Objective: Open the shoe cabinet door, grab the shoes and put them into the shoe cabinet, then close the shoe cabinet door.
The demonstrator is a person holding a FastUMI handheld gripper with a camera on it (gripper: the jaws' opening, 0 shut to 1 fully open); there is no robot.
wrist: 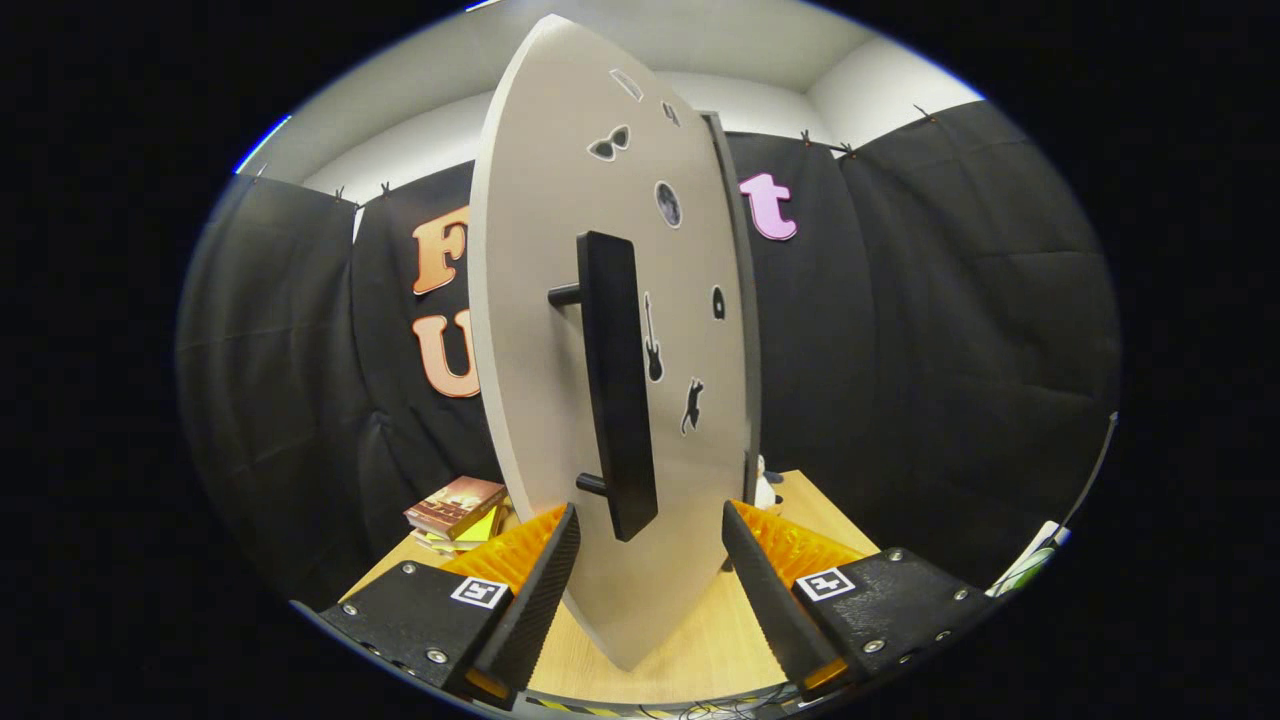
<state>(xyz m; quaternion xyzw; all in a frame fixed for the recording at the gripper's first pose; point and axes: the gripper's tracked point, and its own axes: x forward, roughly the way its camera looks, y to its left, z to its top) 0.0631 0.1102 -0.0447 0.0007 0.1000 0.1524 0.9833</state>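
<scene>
The grey shoe cabinet door [560, 330] stands swung out, edge toward me, dotted with small black stickers. Its long black bar handle [618, 385] runs upright on two stubs. My gripper [650, 525] is open, and the lower end of the handle hangs between the two fingers without either one pressing on it. The left finger [535, 590] sits on the door's bare side, the right finger [765, 590] on its stickered side. The door's bottom edge reaches down between the fingers to the wooden table [700, 640].
A stack of books [455, 510] lies on the table beyond the left finger. A small white object [765, 490] peeks out behind the door beyond the right finger. Black cloth walls close the booth all round. Something white and green [1030, 560] shows past the right finger.
</scene>
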